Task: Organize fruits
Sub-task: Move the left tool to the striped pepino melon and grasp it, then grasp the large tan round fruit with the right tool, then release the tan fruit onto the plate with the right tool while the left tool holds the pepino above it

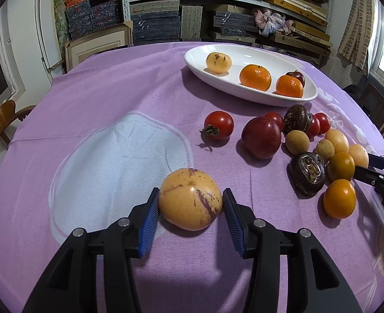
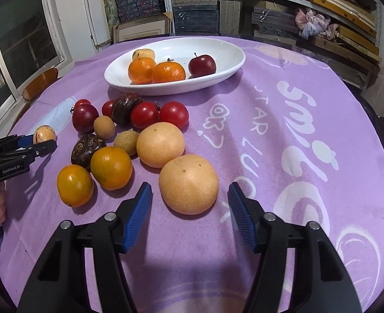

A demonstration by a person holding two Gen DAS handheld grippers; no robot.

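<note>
A yellow fruit with purple streaks (image 1: 189, 200) rests on the purple cloth between the blue pads of my left gripper (image 1: 191, 191), which lie against both its sides. The right wrist view has the same gripper (image 2: 43, 141) at the far left. My right gripper (image 2: 189, 184) stands open around a pale round fruit (image 2: 189, 182), with a small gap at each pad. That fruit sits at the near edge of a loose heap of oranges, tomatoes, plums and dark fruits (image 2: 129, 130). A white oval dish (image 2: 165, 90) behind the heap holds two mandarins, a plum and a yellow fruit.
The dish (image 1: 244, 94) sits toward the back of the round table. Shelves stacked with boxes (image 1: 205, 13) stand behind the table. A wooden chair (image 1: 1, 120) stands at the left edge. Bare cloth with white print (image 2: 296, 120) spreads to the right of the heap.
</note>
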